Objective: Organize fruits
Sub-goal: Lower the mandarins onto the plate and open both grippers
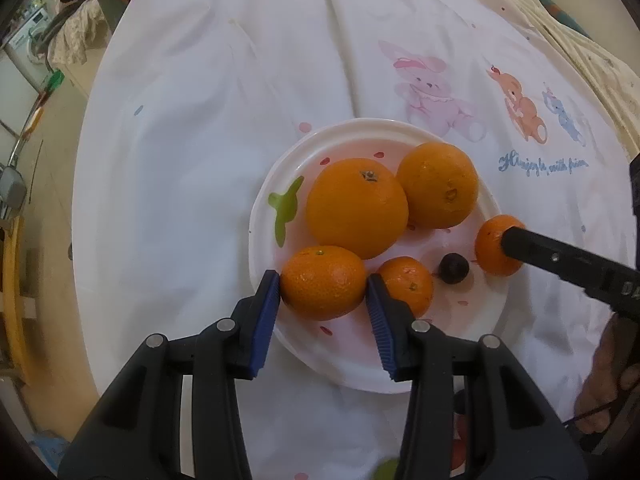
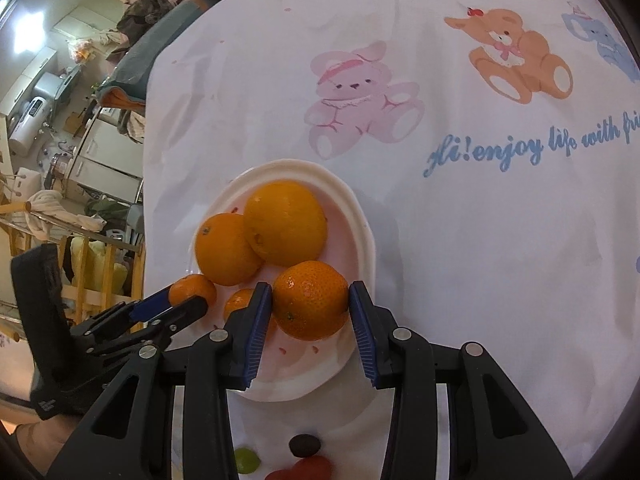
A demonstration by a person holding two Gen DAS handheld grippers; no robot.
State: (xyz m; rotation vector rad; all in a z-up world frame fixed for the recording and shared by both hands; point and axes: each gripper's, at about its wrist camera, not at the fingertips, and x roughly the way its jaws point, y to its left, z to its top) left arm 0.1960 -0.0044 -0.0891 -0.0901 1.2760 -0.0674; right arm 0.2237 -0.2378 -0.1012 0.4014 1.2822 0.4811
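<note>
We have each pair of fingers pinching a mandarin over the plate (image 1: 276, 360): left gripper (image 1: 323, 286) at its 7 o'clock, right gripper (image 2: 311, 304) opposite. Opening either could knock the crowded oranges (image 1: 357, 208) off.

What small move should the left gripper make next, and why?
Probably open the left gripper to release the left mandarin. Both pads press its sides, and it appears to sit low on the plate beside the large orange. The right gripper clamps the right mandarin near the rim, so retreat straight back.
</note>
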